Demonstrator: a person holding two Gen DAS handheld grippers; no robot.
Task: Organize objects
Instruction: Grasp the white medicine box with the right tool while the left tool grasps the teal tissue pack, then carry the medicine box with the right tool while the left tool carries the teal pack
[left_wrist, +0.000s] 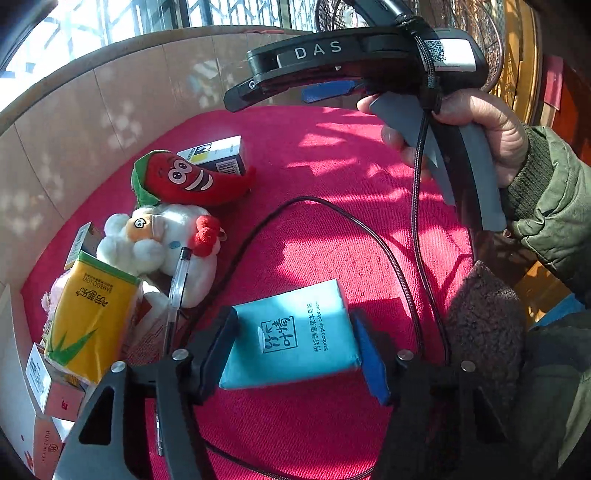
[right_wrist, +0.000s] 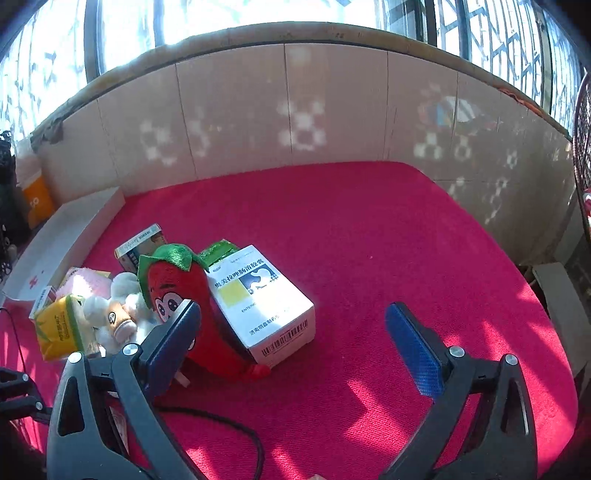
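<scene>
A light blue tissue pack (left_wrist: 291, 336) sits between the blue pads of my left gripper (left_wrist: 299, 349), which is shut on it just above the red cloth (left_wrist: 332, 177). To its left lie a yellow tissue pack (left_wrist: 92, 321), a clear pen (left_wrist: 177, 284), a white plush toy (left_wrist: 159, 243) and a red chili plush (left_wrist: 192, 181). In the right wrist view my right gripper (right_wrist: 293, 308) stands open, nothing between its fingers, just in front of the chili plush (right_wrist: 177, 291) and a white medicine box (right_wrist: 266, 302). A hand (left_wrist: 480, 125) holds that right gripper (left_wrist: 273, 96) high over the cloth.
A tiled wall (right_wrist: 295, 122) closes the back of the cloth. A white cardboard lid (right_wrist: 66, 236) and small cartons (left_wrist: 48, 384) crowd the left side. Black cables (left_wrist: 388, 251) loop over the cloth. A brown fuzzy piece (left_wrist: 484, 317) lies at the right edge.
</scene>
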